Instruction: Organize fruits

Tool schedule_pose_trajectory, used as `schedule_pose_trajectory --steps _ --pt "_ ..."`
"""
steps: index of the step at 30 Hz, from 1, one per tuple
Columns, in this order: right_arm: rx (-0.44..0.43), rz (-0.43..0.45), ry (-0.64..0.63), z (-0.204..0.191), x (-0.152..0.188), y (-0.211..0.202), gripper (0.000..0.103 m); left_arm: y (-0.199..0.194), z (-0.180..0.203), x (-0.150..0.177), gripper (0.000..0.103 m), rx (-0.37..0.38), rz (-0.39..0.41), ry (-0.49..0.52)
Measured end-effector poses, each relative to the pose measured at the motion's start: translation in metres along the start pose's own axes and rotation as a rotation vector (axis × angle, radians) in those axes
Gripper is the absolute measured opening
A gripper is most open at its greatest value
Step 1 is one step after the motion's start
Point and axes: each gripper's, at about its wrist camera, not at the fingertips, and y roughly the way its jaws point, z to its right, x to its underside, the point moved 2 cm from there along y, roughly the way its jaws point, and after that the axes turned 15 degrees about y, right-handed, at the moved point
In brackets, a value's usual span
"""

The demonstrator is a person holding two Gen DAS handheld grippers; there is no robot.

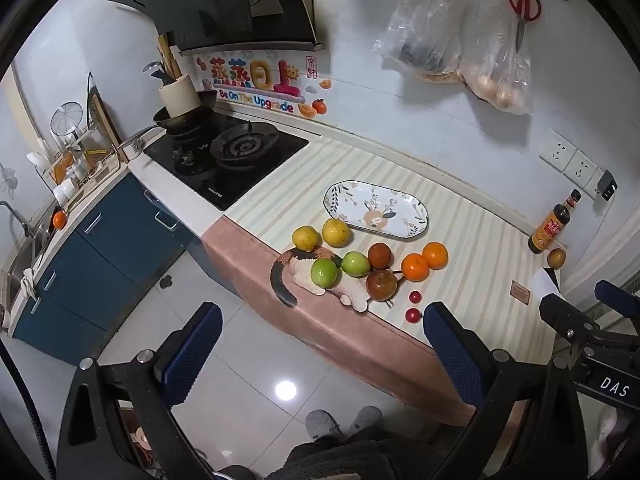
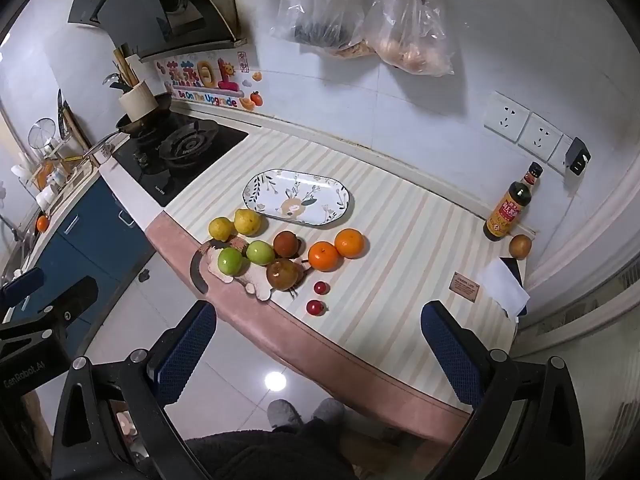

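Observation:
Fruit lies in a cluster on the striped counter mat near its front edge: two yellow fruits, two green apples, two brown-red fruits, two oranges and two small red fruits. Behind them lies an empty oval patterned plate. The same cluster shows in the right wrist view, with the oranges and green apples. My left gripper and right gripper are both open and empty, held above the floor short of the counter's front edge.
A cat-shaped mat lies under the apples. A soy sauce bottle and a brown fruit stand at the right rear. A gas stove with a pan is at the left. Plastic bags hang on the wall.

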Motion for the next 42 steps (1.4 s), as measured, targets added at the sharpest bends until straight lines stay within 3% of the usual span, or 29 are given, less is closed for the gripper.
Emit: schedule_pose_trajectory --steps 9,42 --pt "0.007 -0.010 -0.006 -0.001 0.001 0.004 0.103 0.004 -0.001 0.012 0.103 0.003 -0.004 -0.006" --pt "-0.004 -0.006 0.014 0.010 0.006 -0.007 0.103 -0.002 0.005 0.004 0.103 0.010 -0.013 -0.005"
